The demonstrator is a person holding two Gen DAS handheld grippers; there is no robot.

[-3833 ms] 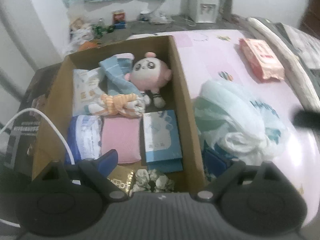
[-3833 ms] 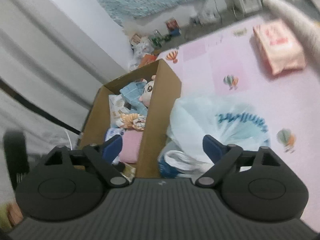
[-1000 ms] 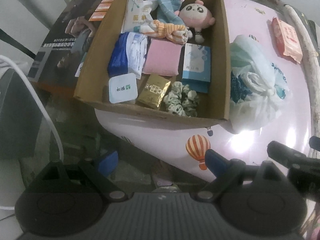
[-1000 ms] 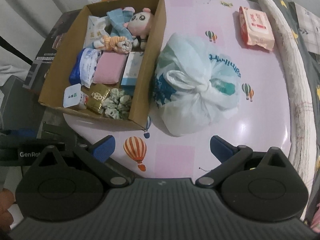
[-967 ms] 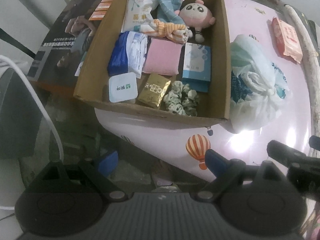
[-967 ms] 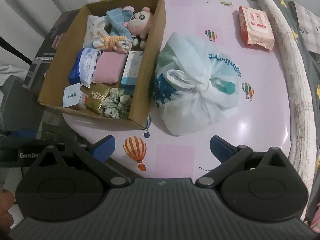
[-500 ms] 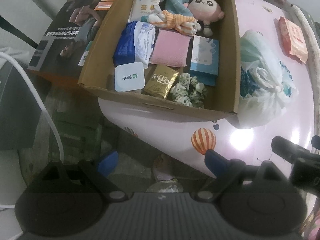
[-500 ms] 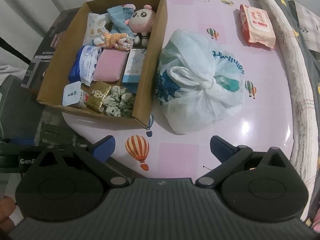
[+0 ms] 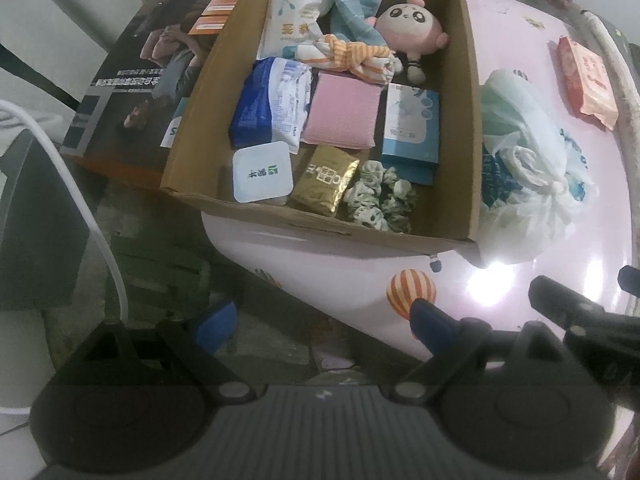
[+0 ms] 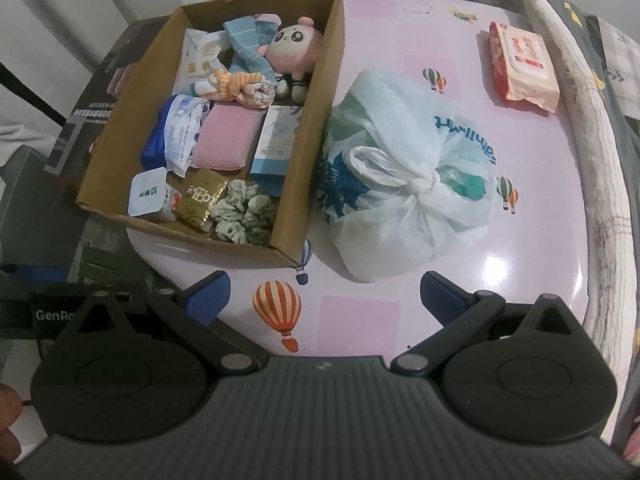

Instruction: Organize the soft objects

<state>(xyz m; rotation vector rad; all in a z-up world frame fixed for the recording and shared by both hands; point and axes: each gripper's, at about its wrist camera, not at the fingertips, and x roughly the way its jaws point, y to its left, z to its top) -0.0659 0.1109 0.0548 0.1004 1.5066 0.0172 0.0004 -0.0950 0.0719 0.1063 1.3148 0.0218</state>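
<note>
Cardboard walls of the box (image 10: pixel 320 120) enclose most of the soft things: a pink plush doll (image 10: pixel 294 50) at the far end, a knotted striped cloth (image 10: pixel 240 84) beside it, a pink pad (image 10: pixel 226 142) in the middle, and a green scrunchie (image 10: pixel 244 212) at the near end by a gold sachet (image 10: pixel 200 198). In the right wrist view, at 3 o'clock of the box and touching its wall, a knotted plastic bag (image 10: pixel 404 184) sits on the pink counter (image 10: pixel 360 320); a wet-wipe pack (image 10: pixel 522 66) lies well apart at 1 o'clock.

Both tools hover back from the counter's near edge. The left gripper (image 9: pixel 320 322) has its jaws spread wide and empty; the right gripper (image 10: pixel 324 294) likewise, holding nothing.

The bag looks light, limp and slippery, so its knot is probably the surest hold; pinching the loose film risks slipping. The wipe pack should be squashy but firmer, best taken across its short sides.
</note>
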